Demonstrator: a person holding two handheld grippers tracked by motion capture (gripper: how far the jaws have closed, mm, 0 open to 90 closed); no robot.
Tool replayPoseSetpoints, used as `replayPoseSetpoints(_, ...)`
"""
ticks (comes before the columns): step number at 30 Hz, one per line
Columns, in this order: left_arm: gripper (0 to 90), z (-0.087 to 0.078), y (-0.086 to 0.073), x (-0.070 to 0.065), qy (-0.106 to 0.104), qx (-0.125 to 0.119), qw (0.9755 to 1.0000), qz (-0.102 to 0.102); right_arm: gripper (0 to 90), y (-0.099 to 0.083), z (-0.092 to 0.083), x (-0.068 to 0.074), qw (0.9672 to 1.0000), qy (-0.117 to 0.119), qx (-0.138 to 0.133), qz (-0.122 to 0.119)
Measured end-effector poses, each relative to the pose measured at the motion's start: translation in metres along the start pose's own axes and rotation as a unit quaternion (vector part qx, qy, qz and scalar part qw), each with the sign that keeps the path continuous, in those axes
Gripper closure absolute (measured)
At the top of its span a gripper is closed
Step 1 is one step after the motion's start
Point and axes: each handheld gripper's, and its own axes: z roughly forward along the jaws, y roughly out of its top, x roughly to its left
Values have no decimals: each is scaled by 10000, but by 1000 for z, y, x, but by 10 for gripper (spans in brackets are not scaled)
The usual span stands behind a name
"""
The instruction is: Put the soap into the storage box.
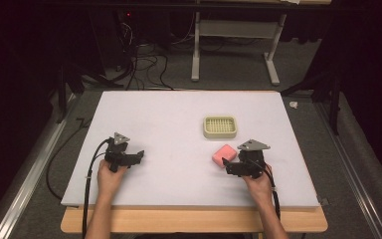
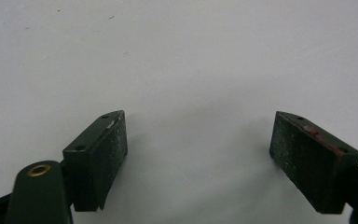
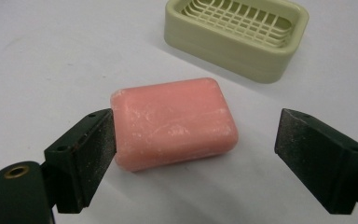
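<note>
A pink bar of soap (image 1: 224, 154) (image 3: 175, 122) lies flat on the white table. Just behind it stands a pale green soap dish (image 1: 220, 126) (image 3: 237, 33) with a slotted grid inside, and the dish holds nothing. My right gripper (image 1: 227, 165) (image 3: 193, 158) is open, with its jaws on either side of the soap's near end; the left jaw touches or nearly touches the bar, the right jaw stands apart. My left gripper (image 1: 138, 155) (image 2: 198, 156) is open over bare table at the left, nothing between its jaws.
The white table top (image 1: 169, 124) lies on a wooden board whose edge runs along the front. Beyond the table's far edge stand a metal frame (image 1: 236, 47) and loose cables (image 1: 144, 64) on the dark floor.
</note>
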Motion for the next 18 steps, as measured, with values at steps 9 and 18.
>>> replayPoseSetpoints(9, 193, 0, 0, 0, 0, 0, 10000, 0, 135, 7, 5, 1, 9999, 25, 7, -141)
replayPoseSetpoints(18, 193, 0, 0, 0, 1, -1, 10000, -1, 137, 13, 13, 2, 9997, 105, 34, -233)
